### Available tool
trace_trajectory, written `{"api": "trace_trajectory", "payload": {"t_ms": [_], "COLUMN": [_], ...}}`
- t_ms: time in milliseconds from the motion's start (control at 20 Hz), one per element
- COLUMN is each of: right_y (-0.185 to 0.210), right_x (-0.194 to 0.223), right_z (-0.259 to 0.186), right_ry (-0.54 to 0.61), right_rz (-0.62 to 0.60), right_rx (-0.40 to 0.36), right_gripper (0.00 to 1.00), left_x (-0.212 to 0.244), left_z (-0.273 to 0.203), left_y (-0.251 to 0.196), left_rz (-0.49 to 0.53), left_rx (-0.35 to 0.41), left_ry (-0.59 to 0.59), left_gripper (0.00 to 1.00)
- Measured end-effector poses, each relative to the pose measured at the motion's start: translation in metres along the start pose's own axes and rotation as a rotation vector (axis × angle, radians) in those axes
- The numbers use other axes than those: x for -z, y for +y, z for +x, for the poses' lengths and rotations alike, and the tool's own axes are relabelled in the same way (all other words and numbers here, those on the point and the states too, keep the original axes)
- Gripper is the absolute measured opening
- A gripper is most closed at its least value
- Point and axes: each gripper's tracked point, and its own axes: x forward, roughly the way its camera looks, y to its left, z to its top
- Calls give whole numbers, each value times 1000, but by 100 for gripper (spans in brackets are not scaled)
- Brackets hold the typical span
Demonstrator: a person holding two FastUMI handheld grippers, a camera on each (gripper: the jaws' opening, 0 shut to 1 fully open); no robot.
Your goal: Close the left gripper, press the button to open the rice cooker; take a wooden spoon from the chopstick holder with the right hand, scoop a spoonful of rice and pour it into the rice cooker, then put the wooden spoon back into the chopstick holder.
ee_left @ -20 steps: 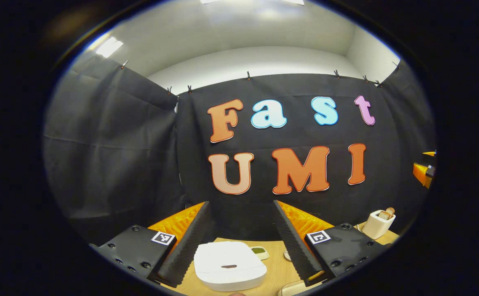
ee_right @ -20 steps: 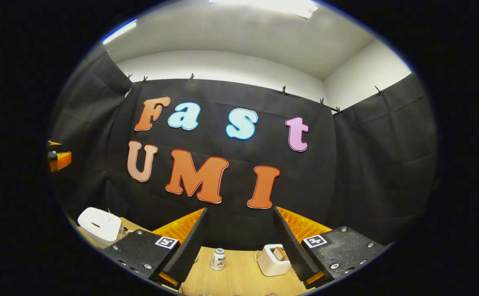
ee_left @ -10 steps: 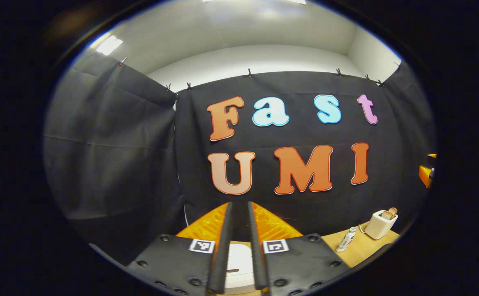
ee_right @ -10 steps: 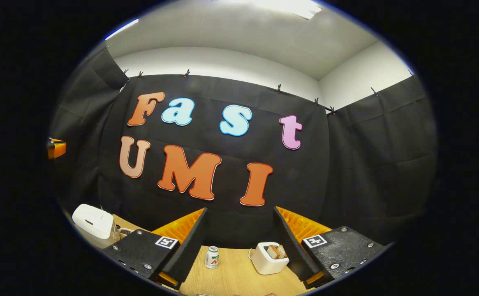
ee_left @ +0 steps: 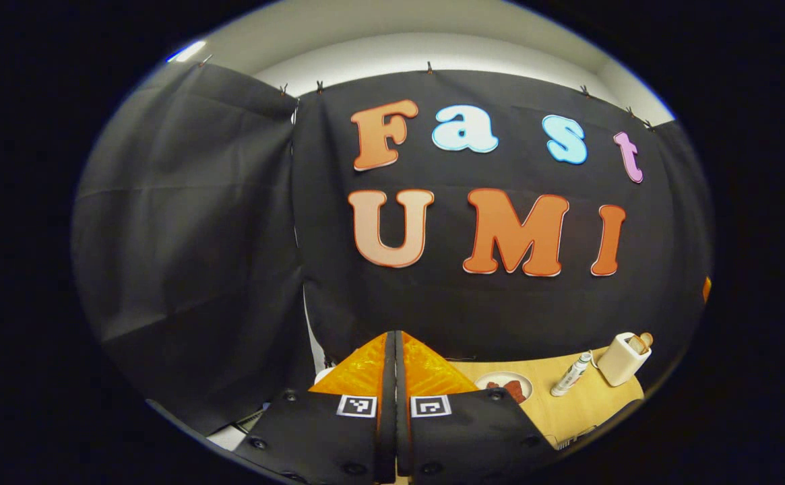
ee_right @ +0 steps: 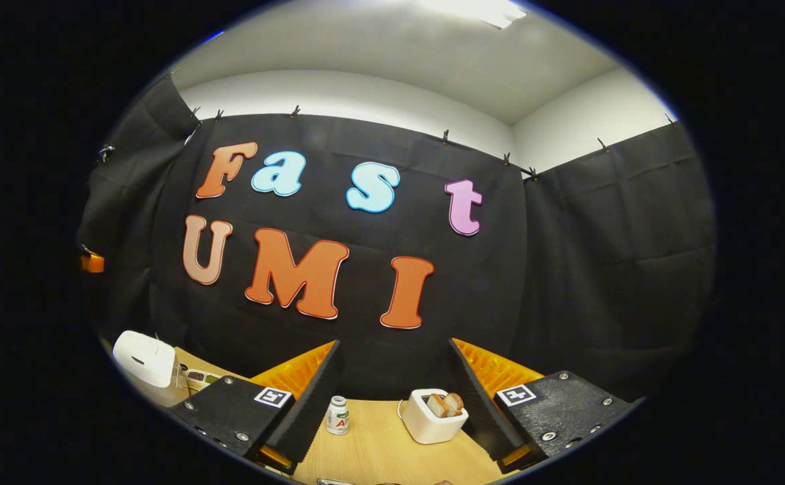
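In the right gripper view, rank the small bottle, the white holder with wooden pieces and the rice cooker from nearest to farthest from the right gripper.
1. Small bottle, between the right gripper's open fingers, left of centre.
2. White holder, beside the right finger; too close to the bottle to rank firmly.
3. Rice cooker, far left.

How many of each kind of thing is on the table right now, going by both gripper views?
Rice cooker: 1
Chopstick holder: 1
Small bottle: 1
Plate of food: 1
Total: 4
The dish beside the rice cooker in the right gripper view may be that same plate, so it is not counted separately.
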Motion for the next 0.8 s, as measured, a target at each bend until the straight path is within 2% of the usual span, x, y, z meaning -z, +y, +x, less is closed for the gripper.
{"api": "trace_trajectory", "payload": {"t_ms": [250, 600, 650, 800], "right_y": [-17, -37, -39, -42], "right_x": [13, 27, 30, 36], "right_z": [-12, -29, -32, -39], "right_ry": [39, 86, 96, 113], "right_rz": [-11, -20, -25, -38], "right_rx": [56, 136, 144, 163], "right_gripper": [95, 95, 97, 95], "left_x": [51, 125, 136, 172], "left_z": [36, 76, 82, 86], "left_y": [11, 20, 20, 20], "left_rz": [-83, -114, -129, -191], "left_rx": [19, 43, 47, 49], "left_ry": [214, 486, 530, 662], "left_gripper": [5, 5, 5, 5]}}
